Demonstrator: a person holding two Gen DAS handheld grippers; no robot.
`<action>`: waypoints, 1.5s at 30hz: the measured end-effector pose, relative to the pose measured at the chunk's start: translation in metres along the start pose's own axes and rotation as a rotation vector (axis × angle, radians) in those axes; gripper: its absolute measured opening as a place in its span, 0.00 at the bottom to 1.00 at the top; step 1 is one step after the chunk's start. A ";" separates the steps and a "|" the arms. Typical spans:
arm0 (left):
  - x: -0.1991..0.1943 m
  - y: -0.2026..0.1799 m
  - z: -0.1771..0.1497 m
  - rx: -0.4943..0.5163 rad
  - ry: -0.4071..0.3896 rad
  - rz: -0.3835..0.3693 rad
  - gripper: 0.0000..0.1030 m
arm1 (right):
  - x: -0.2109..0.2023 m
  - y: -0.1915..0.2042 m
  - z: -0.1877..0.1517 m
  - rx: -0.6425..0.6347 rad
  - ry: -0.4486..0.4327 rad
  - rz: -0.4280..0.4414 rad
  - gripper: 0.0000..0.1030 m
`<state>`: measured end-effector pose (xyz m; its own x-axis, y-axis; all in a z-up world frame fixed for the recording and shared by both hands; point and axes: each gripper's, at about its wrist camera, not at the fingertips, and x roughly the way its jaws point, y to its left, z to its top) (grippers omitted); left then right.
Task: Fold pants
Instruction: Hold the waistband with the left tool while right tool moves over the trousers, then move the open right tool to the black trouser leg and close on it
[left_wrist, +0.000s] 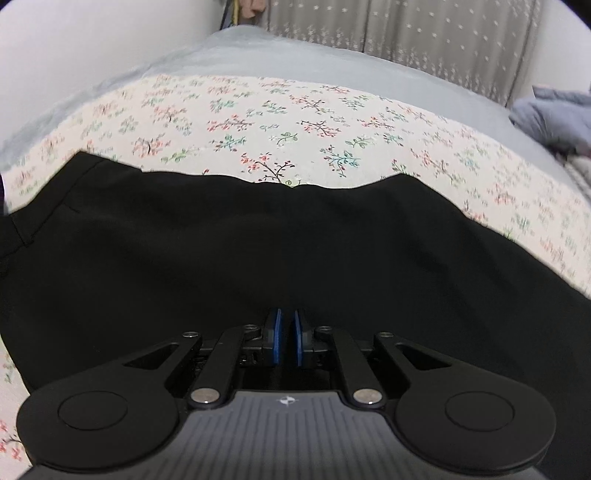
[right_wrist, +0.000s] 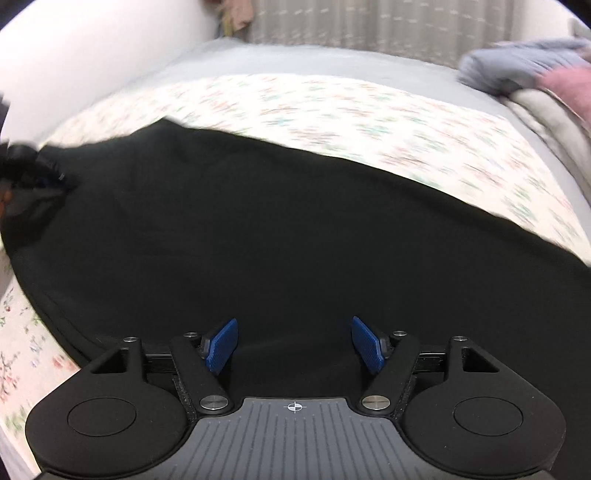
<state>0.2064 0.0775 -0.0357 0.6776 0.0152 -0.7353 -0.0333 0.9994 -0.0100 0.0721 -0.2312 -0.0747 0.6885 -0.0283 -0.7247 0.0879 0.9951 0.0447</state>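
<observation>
The left tool (left_wrist: 287, 341) hangs over black cloth with its two blue pads (left_wrist: 274, 339) drawn almost together; only a thin slit shows between them, and whether a fold of fabric is pinched in that slit cannot be told, since the cloth beneath is equally dark. The right tool (right_wrist: 294, 345) is released: its blue pads (right_wrist: 221, 345) stand wide apart and splayed outward, nothing between them, with the cloth lying below the gap.

Under both tools the black pants (left_wrist: 258, 251) spread flat across the bed, filling the lower half of each view. In the left view a seamed band with a stitched edge shows at the far left of the garment. In the right view, which is blurred, a bunched dark lump sits at the pants' far left end.

The pants lie on a floral sheet (left_wrist: 258, 122), pale with red and green sprigs, over a grey-blue bedspread (left_wrist: 295, 59). Beyond it hangs a grey patterned curtain (left_wrist: 406, 29). A heap of grey-blue clothing (left_wrist: 554, 118) lies at the right edge of the bed, with something pink (right_wrist: 565, 85) beside it in the right view.
</observation>
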 end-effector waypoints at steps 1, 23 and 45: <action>0.000 -0.001 -0.002 0.016 -0.007 0.011 0.22 | -0.005 -0.007 -0.003 0.020 -0.003 -0.021 0.67; -0.014 -0.003 -0.033 0.198 -0.044 0.151 0.26 | -0.059 -0.106 -0.052 0.271 0.015 -0.257 0.67; -0.033 0.011 -0.035 0.108 -0.007 0.048 0.45 | -0.150 -0.188 -0.131 0.913 -0.238 -0.249 0.68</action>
<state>0.1577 0.0873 -0.0348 0.6820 0.0627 -0.7287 0.0133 0.9951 0.0981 -0.1417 -0.4015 -0.0645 0.6936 -0.3460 -0.6319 0.7053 0.5047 0.4978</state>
